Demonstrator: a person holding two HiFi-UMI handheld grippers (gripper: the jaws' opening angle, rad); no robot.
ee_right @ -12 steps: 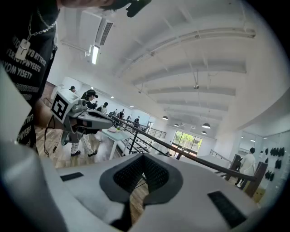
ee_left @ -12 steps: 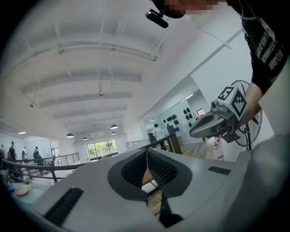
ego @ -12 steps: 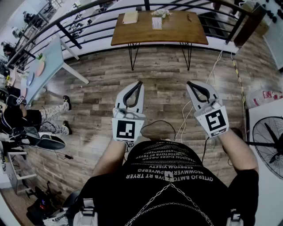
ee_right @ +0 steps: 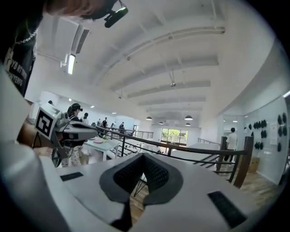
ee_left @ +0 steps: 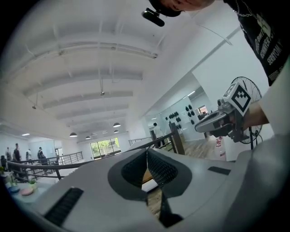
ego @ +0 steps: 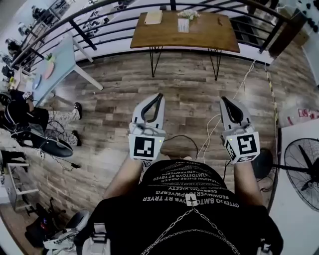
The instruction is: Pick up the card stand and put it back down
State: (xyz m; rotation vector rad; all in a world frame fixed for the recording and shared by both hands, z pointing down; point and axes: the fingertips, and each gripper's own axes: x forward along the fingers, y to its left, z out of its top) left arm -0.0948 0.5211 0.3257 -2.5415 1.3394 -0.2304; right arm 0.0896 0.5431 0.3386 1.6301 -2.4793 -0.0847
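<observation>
The card stand [ego: 183, 25], a small white upright card, stands on the far wooden table [ego: 209, 37] at the top of the head view. Both grippers hang in front of the person's body, well short of that table and above the wood floor. My left gripper [ego: 159, 95] is shut with nothing in it; its ribbed pads meet at the tips in the left gripper view [ee_left: 147, 150]. My right gripper [ego: 224, 99] is likewise shut and empty, its pads touching [ee_right: 144, 156]. Each gripper shows in the other's view, at arm's length beside it.
A tan notebook [ego: 153, 17] and a small flower bunch [ego: 189, 14] share the table with the stand. A black railing [ego: 99, 22] runs behind it. A pale blue table [ego: 55, 64] and a seated person [ego: 22, 122] are at left, a floor fan [ego: 304, 172] at right, cables [ego: 214, 130] on the floor.
The right gripper has drawn slightly toward the body and now points straighter ahead. The left gripper has hardly moved. Both stay shut and empty.
</observation>
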